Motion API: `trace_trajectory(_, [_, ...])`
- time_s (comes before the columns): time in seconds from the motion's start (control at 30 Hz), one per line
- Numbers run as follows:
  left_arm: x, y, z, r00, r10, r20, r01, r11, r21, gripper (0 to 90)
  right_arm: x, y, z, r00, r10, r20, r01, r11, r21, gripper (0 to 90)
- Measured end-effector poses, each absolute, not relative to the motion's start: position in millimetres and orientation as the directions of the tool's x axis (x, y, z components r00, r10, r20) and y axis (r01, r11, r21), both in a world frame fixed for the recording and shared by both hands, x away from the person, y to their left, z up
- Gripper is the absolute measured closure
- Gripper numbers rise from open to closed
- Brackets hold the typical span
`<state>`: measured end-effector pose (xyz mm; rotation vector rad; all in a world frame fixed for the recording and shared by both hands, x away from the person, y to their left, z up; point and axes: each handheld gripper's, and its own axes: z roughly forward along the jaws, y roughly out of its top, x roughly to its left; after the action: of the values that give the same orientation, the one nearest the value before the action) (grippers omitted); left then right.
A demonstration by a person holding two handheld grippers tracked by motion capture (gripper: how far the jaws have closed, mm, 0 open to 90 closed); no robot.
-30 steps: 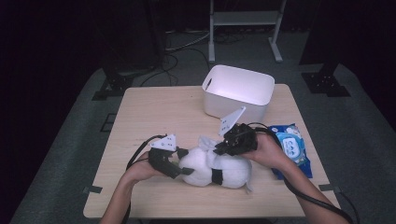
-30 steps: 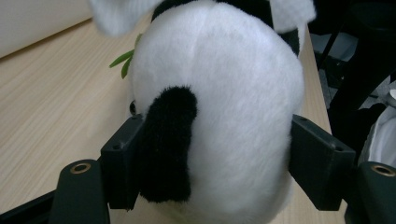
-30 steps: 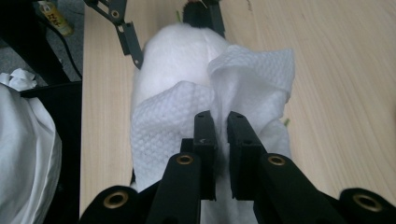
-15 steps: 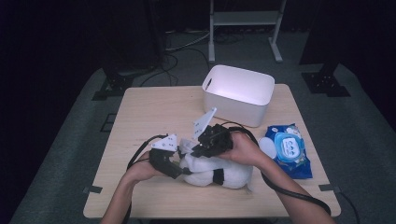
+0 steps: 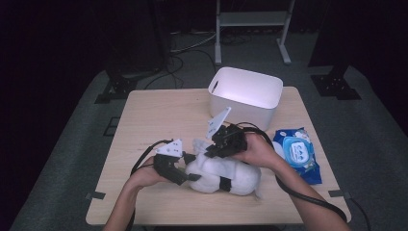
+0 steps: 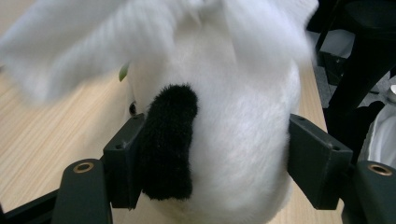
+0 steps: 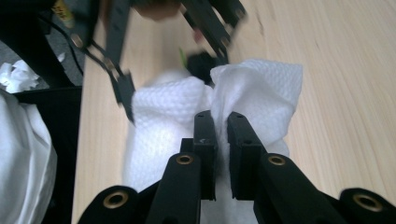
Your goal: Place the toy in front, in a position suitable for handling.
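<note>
Left gripper (image 5: 185,169) is clamping the white plush toy (image 5: 223,174) lying on the table (image 5: 159,110) to steady it, jaws just closing tighter, while right gripper (image 7: 219,119) is pinching a wet wipe (image 7: 254,88) for wiping its head.

A second ago the right gripper (image 5: 208,150) hung over the right part of the plush toy (image 5: 226,174), close to the blue wipes packet (image 5: 297,153). It has since travelled left along the toy and now sits above its left end, near the left gripper (image 5: 188,174), carrying the white wipe (image 7: 205,107) pinched in its jaws. The packet, half covered before, lies open to view. The left gripper's jaws have just been closing, with the toy between them.
</note>
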<state>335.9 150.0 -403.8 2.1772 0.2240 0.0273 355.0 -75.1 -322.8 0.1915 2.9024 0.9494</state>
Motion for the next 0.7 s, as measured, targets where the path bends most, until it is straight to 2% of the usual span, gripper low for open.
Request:
trace_trajectory(0.3, [336.7,151.2,-405.1,0.983,0.17,-0.066,0.152,-0.566,0.81,28.5,356.8,-122.1,-328.9,-0.972,0.235,-0.022,0.179,0.792,0.583,82.4])
trace_trajectory(0.7, [338.0,154.3,-407.5,0.981,0.173,-0.084,0.169,-0.563,0.809,28.5,343.6,-164.4,-320.1,-0.951,0.306,-0.041,0.218,0.759,0.613,82.3])
